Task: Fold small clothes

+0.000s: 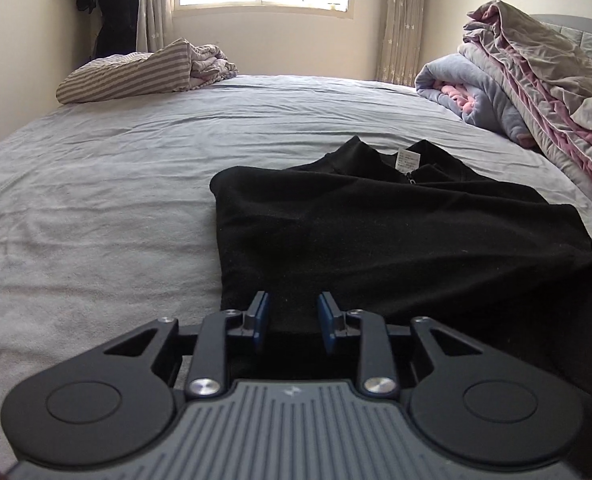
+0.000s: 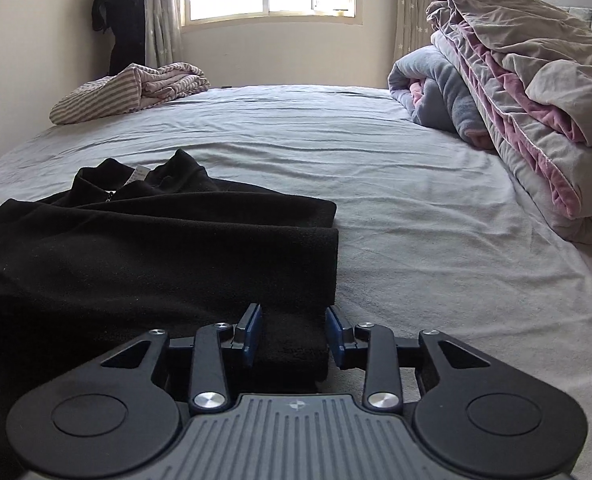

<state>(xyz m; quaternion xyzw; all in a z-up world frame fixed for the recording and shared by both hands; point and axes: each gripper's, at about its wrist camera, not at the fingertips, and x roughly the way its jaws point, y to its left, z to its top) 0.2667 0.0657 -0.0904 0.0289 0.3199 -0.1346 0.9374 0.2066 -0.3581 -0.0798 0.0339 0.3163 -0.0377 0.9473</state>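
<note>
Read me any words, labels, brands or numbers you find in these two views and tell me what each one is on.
White tag inside the collar of the black top: small printed lines, too small and blurred to read.
Left gripper body: a small pale emblem, a symbol only, no letters.
Right gripper body: a matching small emblem, no letters.
Nothing else carries readable text.

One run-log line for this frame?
stage: sides folded | left gripper: open, near hem of black fleece zip-neck top | right gripper: open, hem corner | grey bedsheet
</note>
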